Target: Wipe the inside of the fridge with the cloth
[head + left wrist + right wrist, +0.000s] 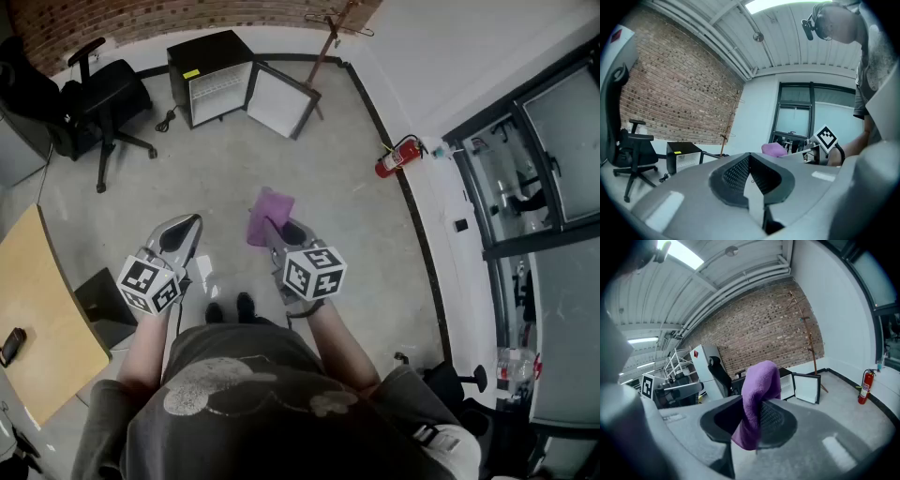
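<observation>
Clamping fuzzy purple cloth (760, 380) with fingers of right gripper (754, 417); fingers of left gripper (749, 164) pinched together; boxy black fridge (210, 54) far off, door open, bare floor (361, 239) between.

We see a dark grey T-shirt (234, 394) with a pale print on the front, and black shoes (246, 306). The left gripper (183, 232) and the right gripper (281, 234) are silver-grey with black ribbed pads. Each one carries a white cube (314, 272) with black square markers.
</observation>
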Tool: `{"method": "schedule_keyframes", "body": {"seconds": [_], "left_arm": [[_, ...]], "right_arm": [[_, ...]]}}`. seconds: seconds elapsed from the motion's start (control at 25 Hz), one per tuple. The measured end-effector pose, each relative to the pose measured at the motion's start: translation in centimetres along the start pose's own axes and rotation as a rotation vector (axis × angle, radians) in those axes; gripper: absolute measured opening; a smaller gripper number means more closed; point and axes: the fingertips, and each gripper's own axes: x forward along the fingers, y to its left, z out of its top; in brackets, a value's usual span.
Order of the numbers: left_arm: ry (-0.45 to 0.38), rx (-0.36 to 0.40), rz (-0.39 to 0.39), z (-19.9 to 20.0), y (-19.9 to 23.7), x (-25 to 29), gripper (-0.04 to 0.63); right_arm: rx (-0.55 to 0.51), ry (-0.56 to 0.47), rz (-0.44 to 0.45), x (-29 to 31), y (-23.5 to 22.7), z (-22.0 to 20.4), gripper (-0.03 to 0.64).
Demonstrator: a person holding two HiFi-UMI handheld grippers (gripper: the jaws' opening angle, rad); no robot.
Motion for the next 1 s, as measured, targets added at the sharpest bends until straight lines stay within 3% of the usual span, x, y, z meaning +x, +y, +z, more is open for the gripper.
{"method": "schedule_keyframes", "body": {"seconds": [0.72, 0.88, 1.0], "left_arm": [[-0.001, -0.021, 0.027, 0.6, 2.8, -0.7, 0.017], [0.010, -0.042, 0.023, -0.1, 3.6, -1.4, 0.017], [0.011, -0.043, 0.004, -0.3, 3.8, -1.5, 0.017]], "right_arm": [[-0.019, 0.028, 0.015, 2.0, 2.8, -0.7, 0.072], [-0.055, -0.006, 0.083, 2.3, 4.7, -0.3, 0.072], [-0.074, -0.004, 0.081, 3.0, 5.3, -0.4, 0.072]]}}
